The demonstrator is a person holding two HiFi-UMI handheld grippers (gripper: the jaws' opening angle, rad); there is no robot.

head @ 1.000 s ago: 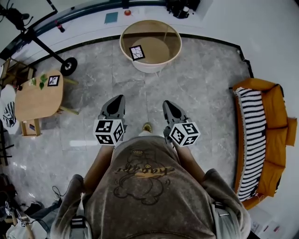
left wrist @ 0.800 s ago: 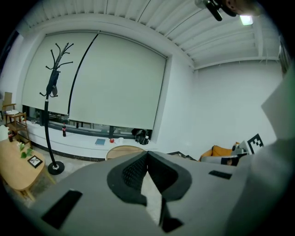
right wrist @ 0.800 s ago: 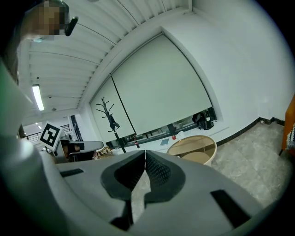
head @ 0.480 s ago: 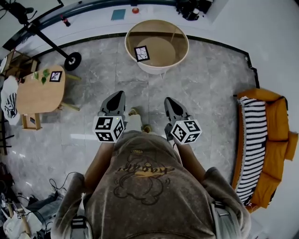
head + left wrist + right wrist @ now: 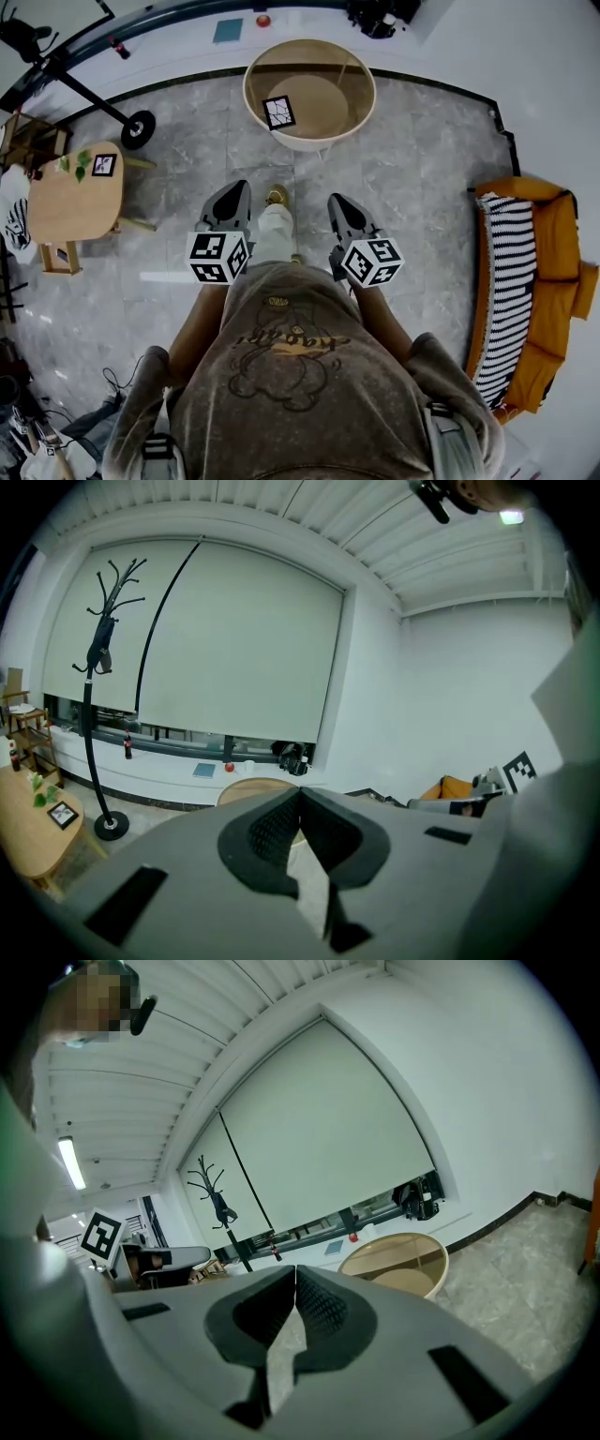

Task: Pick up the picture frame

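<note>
A black-and-white picture frame [image 5: 277,112] lies on a round glass-topped table [image 5: 356,75] straight ahead, by its left rim. A second small frame [image 5: 104,165] stands on the wooden side table [image 5: 75,202] at the left. My left gripper [image 5: 234,192] and right gripper [image 5: 337,202] are held side by side at waist height, well short of the round table, both shut and empty. In the left gripper view the jaws [image 5: 300,794] meet with only the round table [image 5: 246,787] beyond. The right gripper view shows its jaws [image 5: 295,1274] shut, the table [image 5: 394,1255] to their right.
An orange sofa [image 5: 553,272] with a striped blanket lines the right side. A coat stand's wheeled base [image 5: 137,129] sits left of the round table. Cables and bags lie at the lower left. The person's foot [image 5: 276,197] steps between the grippers.
The person has walked towards the round table, one foot now stepping forward between the grippers. Both grippers stay shut and keep their pose in front of the body.
</note>
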